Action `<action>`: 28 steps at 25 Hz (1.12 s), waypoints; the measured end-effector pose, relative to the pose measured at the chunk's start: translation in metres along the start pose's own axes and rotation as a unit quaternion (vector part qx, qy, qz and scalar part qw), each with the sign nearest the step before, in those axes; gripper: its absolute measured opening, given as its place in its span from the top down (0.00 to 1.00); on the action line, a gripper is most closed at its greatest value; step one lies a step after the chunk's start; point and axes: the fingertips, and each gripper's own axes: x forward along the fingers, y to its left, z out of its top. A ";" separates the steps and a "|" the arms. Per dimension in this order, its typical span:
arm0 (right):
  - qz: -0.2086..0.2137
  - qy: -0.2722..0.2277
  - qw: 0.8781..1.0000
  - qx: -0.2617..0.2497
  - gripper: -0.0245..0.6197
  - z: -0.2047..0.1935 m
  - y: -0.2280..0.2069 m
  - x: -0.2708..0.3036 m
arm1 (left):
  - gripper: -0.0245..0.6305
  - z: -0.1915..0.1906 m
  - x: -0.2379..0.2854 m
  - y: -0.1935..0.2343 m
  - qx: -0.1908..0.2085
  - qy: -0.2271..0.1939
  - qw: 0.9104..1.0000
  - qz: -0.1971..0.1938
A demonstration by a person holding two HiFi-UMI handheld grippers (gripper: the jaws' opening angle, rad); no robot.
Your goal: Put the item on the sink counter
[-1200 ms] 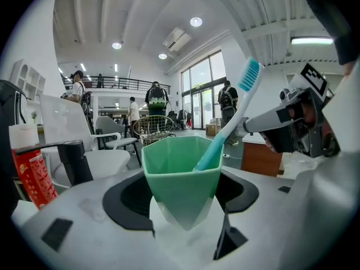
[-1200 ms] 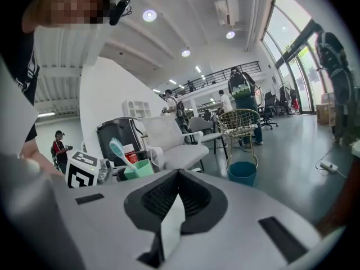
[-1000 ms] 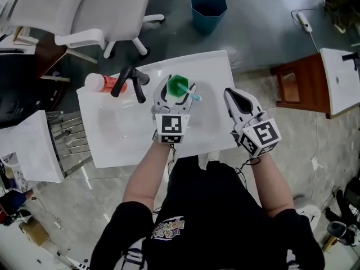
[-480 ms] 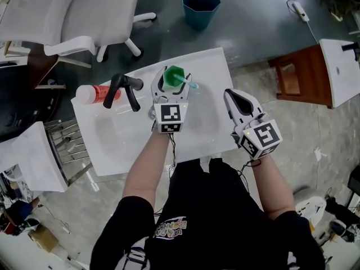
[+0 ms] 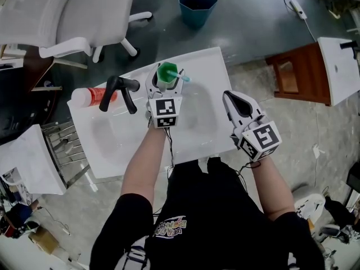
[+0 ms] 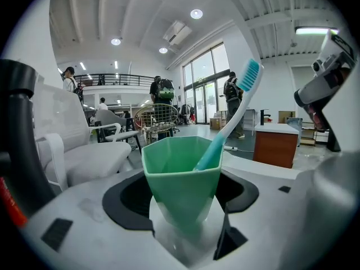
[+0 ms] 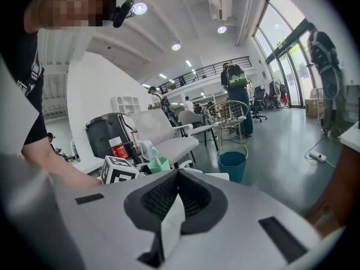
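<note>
A green cup with a teal toothbrush standing in it is held over the back part of the white sink counter, right of the black faucet. My left gripper is shut on the cup. In the left gripper view the cup sits upright between the jaws and the toothbrush leans to the right. Whether the cup touches the counter cannot be told. My right gripper hovers at the counter's right edge, shut with nothing in it.
A red and white bottle lies left of the faucet. A teal bin and white chairs stand on the floor beyond the counter. A brown wooden cabinet is at the right.
My left gripper has carried the cup and toothbrush away from me, toward the counter's back edge. The right gripper has stayed in place.
</note>
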 end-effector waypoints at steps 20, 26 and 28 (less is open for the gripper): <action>0.002 0.005 1.000 0.007 0.88 -0.007 0.000 -0.003 | 0.48 -0.007 0.004 0.008 -0.016 0.004 1.000 0.025; 0.006 0.005 1.000 0.010 0.88 -0.011 0.000 -0.005 | 0.48 -0.010 0.000 0.009 -0.028 0.004 0.999 0.036; 0.007 0.004 1.000 0.009 0.88 -0.011 0.001 -0.007 | 0.48 -0.011 -0.003 0.008 -0.029 0.006 0.999 0.038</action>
